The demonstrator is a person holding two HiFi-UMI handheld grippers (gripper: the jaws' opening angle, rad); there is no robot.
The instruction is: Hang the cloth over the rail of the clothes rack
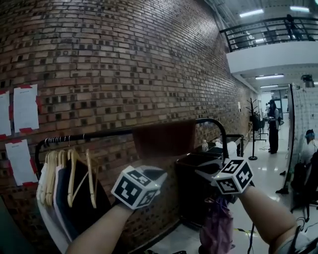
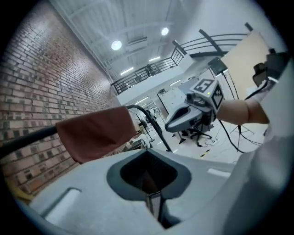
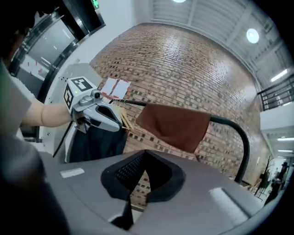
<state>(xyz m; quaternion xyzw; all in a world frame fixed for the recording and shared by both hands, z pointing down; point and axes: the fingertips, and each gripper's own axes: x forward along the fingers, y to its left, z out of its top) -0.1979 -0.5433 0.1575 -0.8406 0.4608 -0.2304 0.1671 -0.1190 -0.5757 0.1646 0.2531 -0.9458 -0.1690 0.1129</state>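
The brown cloth (image 1: 164, 139) is draped over the black rail (image 1: 99, 134) of the rack. Its long side runs along the bar and its edges hang straight down, with the brick wall (image 1: 124, 59) behind. Both tools are clear of it: the left gripper (image 2: 152, 198) and right gripper (image 3: 137, 193) have their jaws pressed together on nothing (wooden hangers (image 1: 74, 173) hang further left on the rail).

1. Brick wall (image 1: 124, 59) across the background, paper sheets (image 1: 26, 107) taped at its left.
2. Wooden hangers (image 1: 79, 173) in a row at lower left, pale and dark garments (image 1: 49, 198) beside them.
3. Balcony railing (image 1: 268, 31) up at right, ceiling lights (image 1: 251, 13) above.
4. Far down the hall, a standing person (image 1: 273, 126) near a coat stand (image 1: 253, 124).
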